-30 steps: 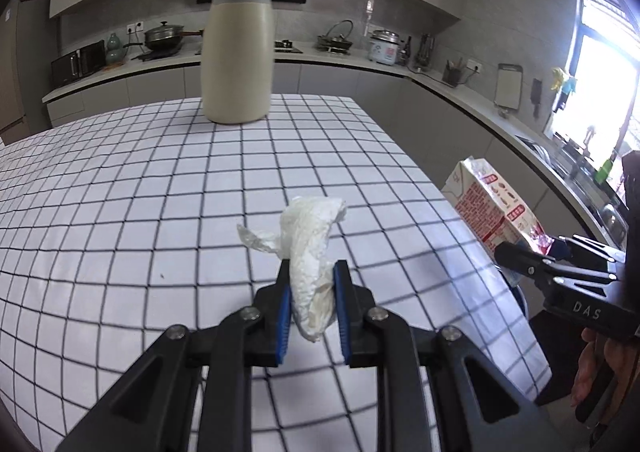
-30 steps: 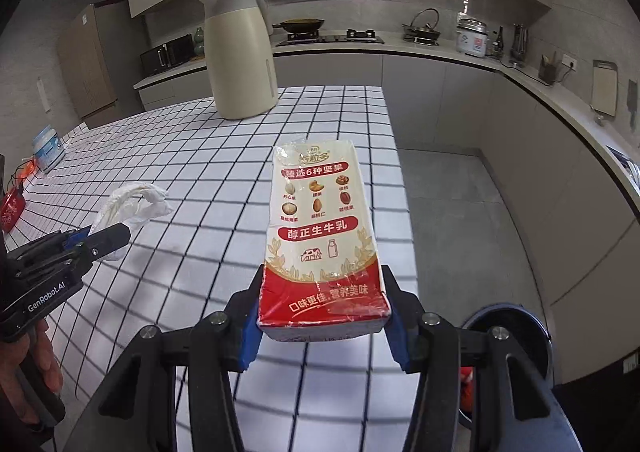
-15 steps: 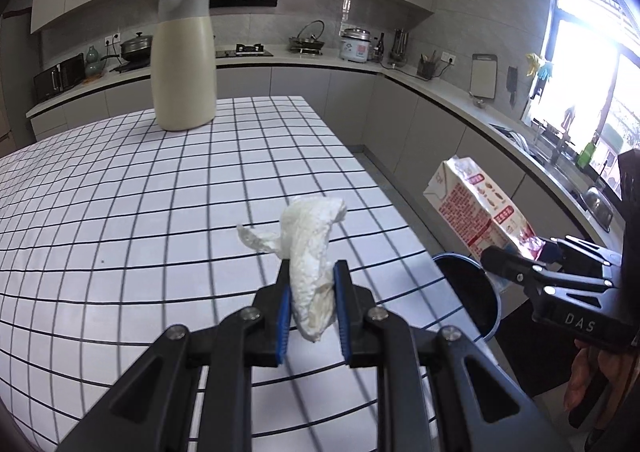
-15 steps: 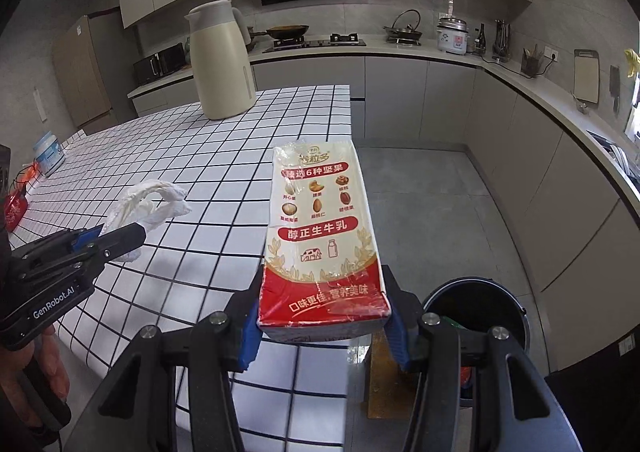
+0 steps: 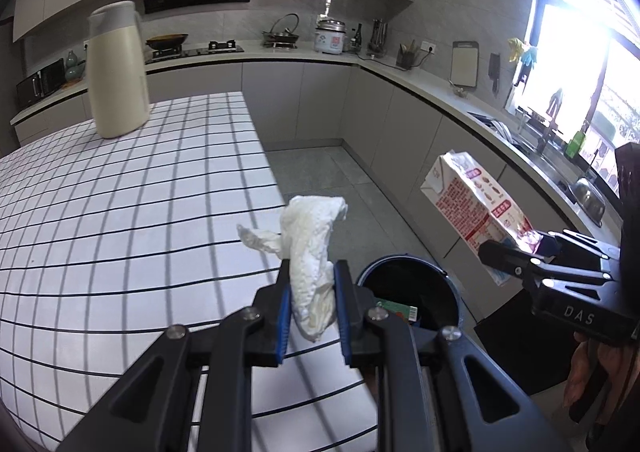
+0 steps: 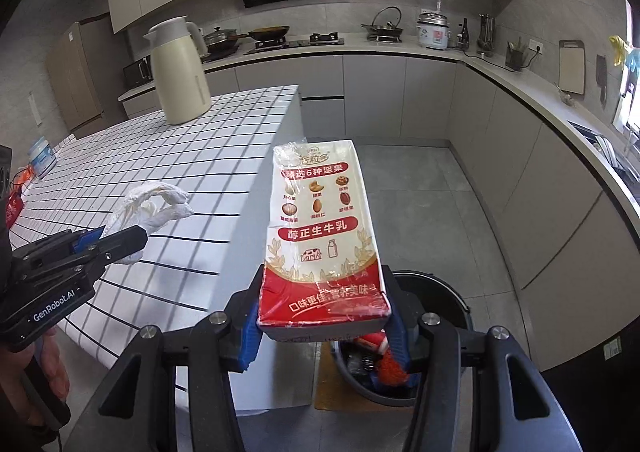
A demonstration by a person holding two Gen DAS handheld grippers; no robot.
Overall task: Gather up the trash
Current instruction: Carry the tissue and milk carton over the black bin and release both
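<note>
1. Left gripper (image 5: 310,294): jaws clenched on crumpled tissue (image 5: 310,252); blue pads press both sides, most of the wad sticking out past the tips, a tail hanging below them.
2. Right gripper (image 6: 324,316): jaws grasping milk carton (image 6: 322,236) by its lower red end, pads on both side faces; carton body extends forward and up from the jaws, printed face toward the camera, top end torn open.
3. Trash bin (image 5: 408,292): dark, round, on the floor. In left wrist view just right of and beyond the left jaws; in right wrist view directly under and behind the right jaws, partly hidden by carton. Green and red scraps visible inside.
4. Bench (image 5: 120,211), white with black grid: left of and below the left jaws, its edge running under the tissue; in right wrist view off to the left of the right jaws.
5. Cream thermos jug (image 5: 116,71): upright at far end of the bench, well ahead and left of both jaws.
6. Each gripper visible from the other's camera: left one at far left, right one at far right, a hand (image 5: 588,376) on the right handle.
7. Neither item touching bench or bin; both held in air.
</note>
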